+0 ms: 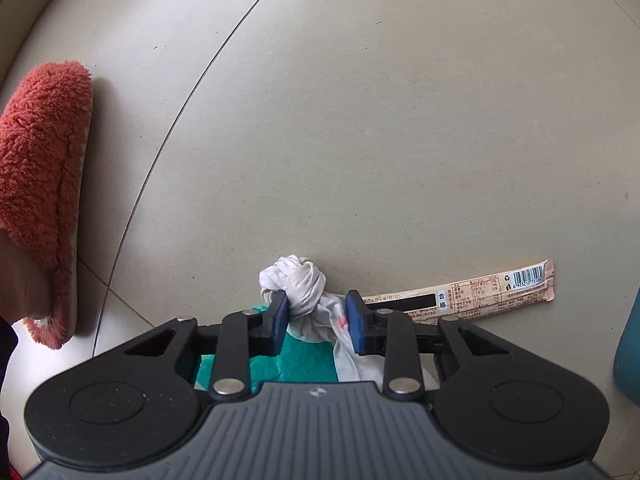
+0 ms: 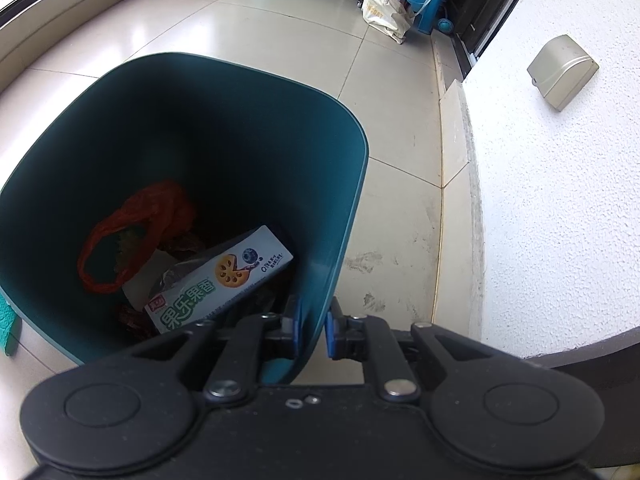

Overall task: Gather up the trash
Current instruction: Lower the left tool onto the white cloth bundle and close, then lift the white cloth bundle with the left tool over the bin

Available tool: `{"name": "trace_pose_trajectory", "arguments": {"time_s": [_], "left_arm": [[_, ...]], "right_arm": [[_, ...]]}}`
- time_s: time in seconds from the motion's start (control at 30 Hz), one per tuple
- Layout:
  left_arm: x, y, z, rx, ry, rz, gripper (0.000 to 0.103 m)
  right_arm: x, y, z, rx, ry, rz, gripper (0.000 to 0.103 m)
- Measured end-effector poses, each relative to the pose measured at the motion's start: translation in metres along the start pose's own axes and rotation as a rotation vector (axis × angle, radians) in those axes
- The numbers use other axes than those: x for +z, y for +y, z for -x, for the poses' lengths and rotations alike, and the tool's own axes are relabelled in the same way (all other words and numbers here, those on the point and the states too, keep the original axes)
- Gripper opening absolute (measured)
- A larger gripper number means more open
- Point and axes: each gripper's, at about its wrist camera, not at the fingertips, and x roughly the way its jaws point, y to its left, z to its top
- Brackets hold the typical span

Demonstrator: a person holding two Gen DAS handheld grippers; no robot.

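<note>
In the left wrist view my left gripper point(image 1: 317, 316) is shut on a crumpled white tissue wad point(image 1: 298, 282) close above the tiled floor. A teal wrapper point(image 1: 304, 364) lies under the fingers, and a long beige snack wrapper point(image 1: 480, 294) with a barcode lies on the floor just to the right. In the right wrist view my right gripper point(image 2: 311, 330) is shut on the near rim of a dark teal trash bin point(image 2: 224, 92) and tilts it. Inside the bin lie a white biscuit box point(image 2: 218, 280) and an orange net bag point(image 2: 132, 236).
An orange fluffy slipper point(image 1: 40, 200) with a foot in it stands at the left of the left view. The bin's edge point(image 1: 628, 344) shows at the right. A white wall point(image 2: 552, 200) with a beige cover runs on the right; bags and a blue stool point(image 2: 400, 4) stand far back.
</note>
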Motion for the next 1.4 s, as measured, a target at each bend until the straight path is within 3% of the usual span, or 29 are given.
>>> {"name": "trace_pose_trajectory", "arguments": {"time_s": [0.2,0.47,0.97,1.4], "left_arm": [[-0.006,-0.001,0.019,0.030,-0.043,-0.008,0.017],[-0.013,-0.020,0.094,-0.063,-0.161,-0.051,0.016],[-0.066,-0.087,0.271,-0.302,-0.397,-0.308,0.016],[-0.113,-0.165,0.368,-0.420,-0.555,-0.568,0.016]], "right_arm": [[0.000,0.000,0.000,-0.001,0.000,-0.001,0.012],[0.000,0.001,0.000,-0.012,-0.002,0.004,0.010],[-0.001,-0.002,-0.001,-0.009,-0.004,-0.005,0.010],[-0.001,-0.003,-0.001,0.002,-0.008,-0.014,0.010]]}}
